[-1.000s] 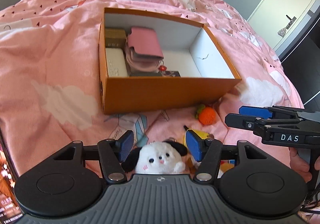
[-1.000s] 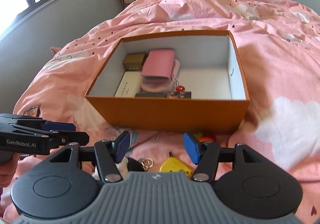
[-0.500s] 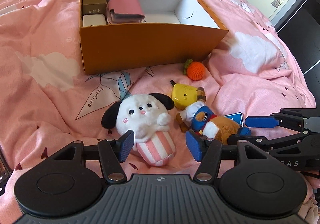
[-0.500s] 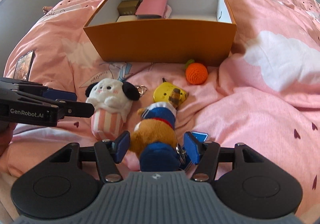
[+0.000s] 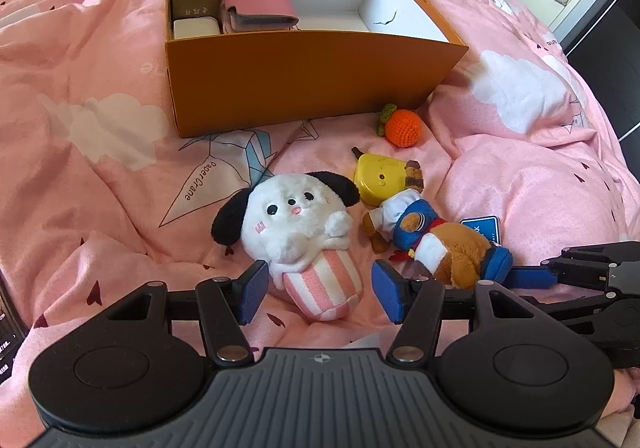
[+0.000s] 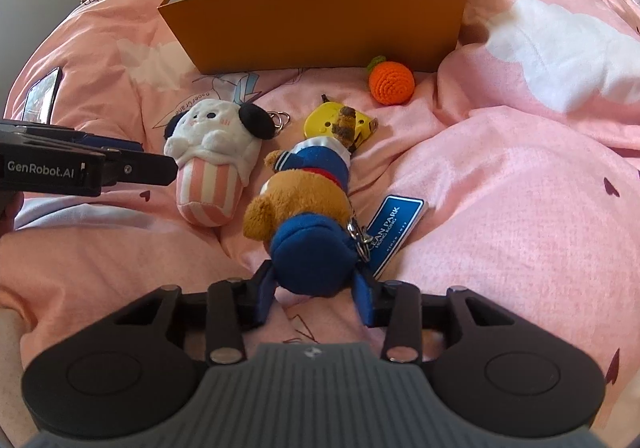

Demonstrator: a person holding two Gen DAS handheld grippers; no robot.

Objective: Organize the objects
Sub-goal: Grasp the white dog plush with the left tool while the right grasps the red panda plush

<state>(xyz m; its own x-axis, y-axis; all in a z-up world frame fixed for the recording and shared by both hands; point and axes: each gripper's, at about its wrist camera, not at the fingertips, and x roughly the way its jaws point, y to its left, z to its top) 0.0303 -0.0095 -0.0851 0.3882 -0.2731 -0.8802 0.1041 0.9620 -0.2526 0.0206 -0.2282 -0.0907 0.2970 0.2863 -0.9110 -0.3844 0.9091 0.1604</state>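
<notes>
Closing right tongs (image 6: 314, 294) on bear plush (image 6: 306, 208), long axis pointing toward orange box (image 6: 320, 20); left tongs (image 5: 318, 294) spread beside.

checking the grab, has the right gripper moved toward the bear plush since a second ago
Yes. The right gripper came down, away from the orange box, onto the bear plush, its jaws closing around it.

Right tongs (image 6: 314, 294) just closing; left tongs (image 5: 316, 298) agape.
</notes>
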